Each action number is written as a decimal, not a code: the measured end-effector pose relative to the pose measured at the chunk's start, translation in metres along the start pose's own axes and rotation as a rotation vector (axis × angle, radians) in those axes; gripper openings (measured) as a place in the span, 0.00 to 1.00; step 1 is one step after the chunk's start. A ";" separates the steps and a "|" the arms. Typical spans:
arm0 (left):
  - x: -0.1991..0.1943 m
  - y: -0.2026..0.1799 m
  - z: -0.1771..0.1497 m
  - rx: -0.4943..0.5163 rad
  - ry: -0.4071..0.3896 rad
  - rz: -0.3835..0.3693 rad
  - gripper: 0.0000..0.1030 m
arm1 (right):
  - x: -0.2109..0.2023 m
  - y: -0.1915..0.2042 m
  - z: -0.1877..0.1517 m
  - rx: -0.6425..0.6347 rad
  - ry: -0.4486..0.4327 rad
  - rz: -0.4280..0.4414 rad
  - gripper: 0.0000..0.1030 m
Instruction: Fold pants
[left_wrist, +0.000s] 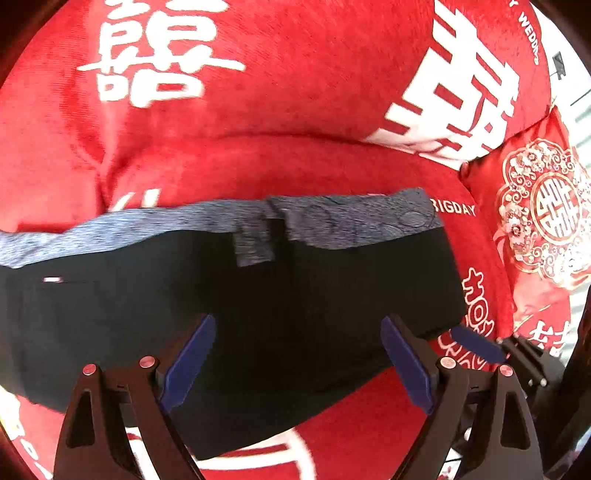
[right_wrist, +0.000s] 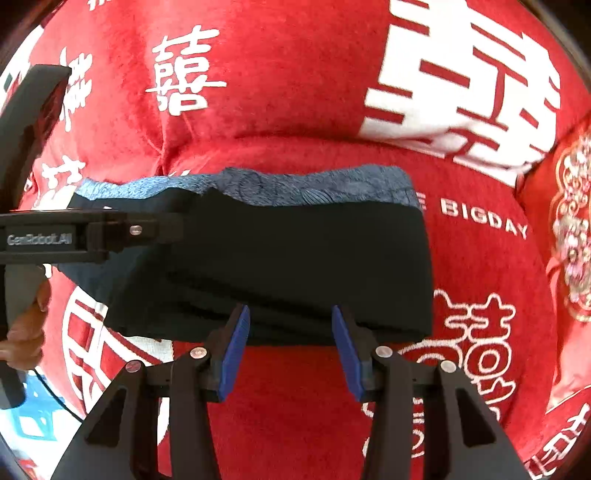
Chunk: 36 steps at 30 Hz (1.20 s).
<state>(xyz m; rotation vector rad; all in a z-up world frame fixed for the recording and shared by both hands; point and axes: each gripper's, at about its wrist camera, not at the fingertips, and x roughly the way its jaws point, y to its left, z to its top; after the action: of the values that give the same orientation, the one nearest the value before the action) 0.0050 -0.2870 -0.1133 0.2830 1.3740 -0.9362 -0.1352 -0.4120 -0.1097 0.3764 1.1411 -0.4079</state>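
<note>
The black pants (left_wrist: 295, 288) lie folded into a broad band on the red cushion, with their grey-blue waistband (left_wrist: 147, 229) along the far edge. My left gripper (left_wrist: 297, 325) hangs over the middle of the pants, open wide, with nothing gripped. One blue pad (left_wrist: 476, 341) of the right gripper shows at the pants' right end. In the right wrist view the pants (right_wrist: 295, 251) fill the middle. My right gripper (right_wrist: 290, 314) is open at their near edge, its pads not pressing the cloth. The left gripper's black frame (right_wrist: 74, 236) reaches in from the left.
A red velvet cover (left_wrist: 277, 110) with large white characters drapes the seat and back cushions. A red embroidered pillow (left_wrist: 546, 206) leans at the right. A person's hand (right_wrist: 26, 325) holds the left gripper's handle at the left edge.
</note>
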 end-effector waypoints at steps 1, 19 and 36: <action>0.002 -0.002 0.000 -0.002 0.007 -0.007 0.88 | 0.001 -0.002 -0.001 0.010 0.007 0.007 0.49; 0.006 0.001 -0.005 0.007 0.116 -0.044 0.08 | -0.003 -0.051 -0.009 0.171 0.038 0.109 0.40; -0.010 0.011 -0.014 -0.055 0.045 0.140 0.08 | -0.001 -0.107 0.017 0.285 -0.008 0.066 0.40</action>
<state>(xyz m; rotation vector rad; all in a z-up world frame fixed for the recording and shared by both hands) 0.0040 -0.2669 -0.1114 0.3556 1.4001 -0.7787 -0.1748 -0.5128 -0.1114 0.6586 1.0615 -0.5152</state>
